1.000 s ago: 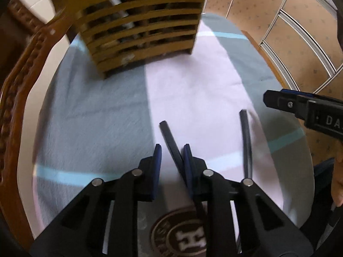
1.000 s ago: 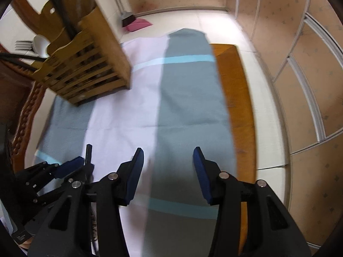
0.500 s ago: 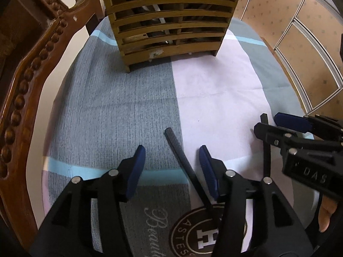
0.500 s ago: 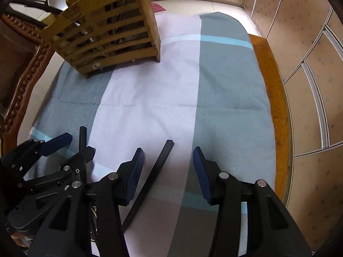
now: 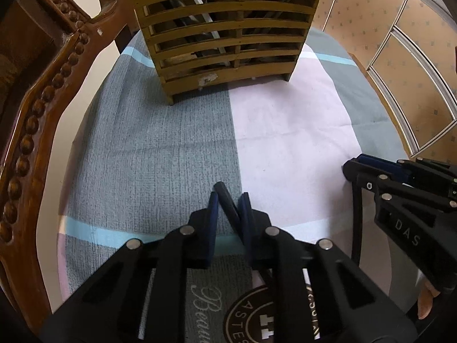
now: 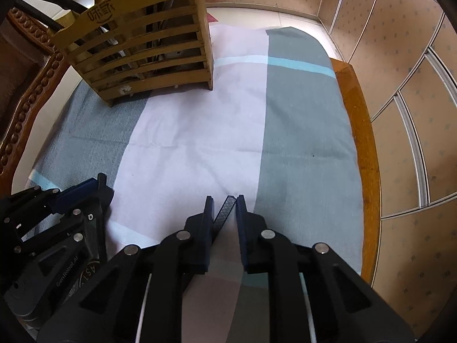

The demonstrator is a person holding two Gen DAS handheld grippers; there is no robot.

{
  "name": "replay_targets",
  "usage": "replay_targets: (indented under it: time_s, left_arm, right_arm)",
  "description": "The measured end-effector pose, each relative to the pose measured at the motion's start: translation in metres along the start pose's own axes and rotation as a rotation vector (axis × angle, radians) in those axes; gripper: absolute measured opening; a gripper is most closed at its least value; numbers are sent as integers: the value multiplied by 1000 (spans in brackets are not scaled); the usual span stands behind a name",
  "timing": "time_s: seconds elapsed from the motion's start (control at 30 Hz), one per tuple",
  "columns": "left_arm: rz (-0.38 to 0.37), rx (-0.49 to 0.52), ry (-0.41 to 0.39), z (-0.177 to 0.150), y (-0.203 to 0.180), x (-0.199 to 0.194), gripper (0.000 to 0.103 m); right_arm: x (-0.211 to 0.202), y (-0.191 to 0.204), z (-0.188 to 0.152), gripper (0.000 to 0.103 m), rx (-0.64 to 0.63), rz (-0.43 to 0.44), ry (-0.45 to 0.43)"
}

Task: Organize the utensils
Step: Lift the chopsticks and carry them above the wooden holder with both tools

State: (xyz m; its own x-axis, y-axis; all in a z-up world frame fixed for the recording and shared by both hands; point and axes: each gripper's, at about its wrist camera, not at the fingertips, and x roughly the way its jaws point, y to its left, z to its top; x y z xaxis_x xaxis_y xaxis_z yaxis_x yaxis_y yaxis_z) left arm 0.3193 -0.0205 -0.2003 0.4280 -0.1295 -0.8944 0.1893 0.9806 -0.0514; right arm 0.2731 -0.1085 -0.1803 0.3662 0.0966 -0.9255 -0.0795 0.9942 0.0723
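A slatted bamboo utensil holder (image 5: pixel 225 31) stands at the far end of the table; it also shows in the right wrist view (image 6: pixel 142 48) with dark handles and a white spoon inside. My left gripper (image 5: pixel 230 200) is shut on the handle of a black utensil (image 5: pixel 225 197) near the table's front. My right gripper (image 6: pixel 224 201) is shut on the textured handle of a second black utensil (image 6: pixel 225 210). The right gripper shows in the left wrist view (image 5: pixel 400 183), with its utensil's handle (image 5: pixel 356 223) hanging below. The left gripper shows in the right wrist view (image 6: pixel 65 197).
A grey, pink and light-blue cloth (image 6: pixel 228 131) covers the wooden table (image 6: pixel 365 154). A carved wooden chair back (image 5: pixel 37 120) runs along the left side. Panelled walls (image 6: pixel 405 85) stand to the right.
Both grippers were open around the black utensil handles half a second ago. Both have now closed on them. The holder looks nearer in both views.
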Motion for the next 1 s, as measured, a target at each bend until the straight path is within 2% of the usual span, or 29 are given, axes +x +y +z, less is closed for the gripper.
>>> replay_targets:
  time_s: [0.17, 0.47, 0.6, 0.77, 0.9, 1.0]
  left_arm:
    - [-20, -25, -56, 2, 4, -15, 7]
    - [-28, -89, -254, 12, 14, -96, 7]
    - [-43, -110, -332, 7, 26, -138, 7]
    - [-41, -123, -424, 6, 23, -175, 7]
    - [-23, -127, -476, 3, 23, -198, 7]
    - [-14, -135, -550, -3, 23, -224, 7]
  right_arm:
    - [-14, -5, 2, 14, 23, 63, -32]
    - [-101, -14, 15, 10, 42, 141, -224]
    - [-141, -12, 19, 9, 28, 151, -314]
    - [-188, -8, 13, 8, -10, 154, -422]
    - [-214, -5, 8, 8, -26, 167, -486]
    - [-230, -4, 5, 8, -35, 162, -530]
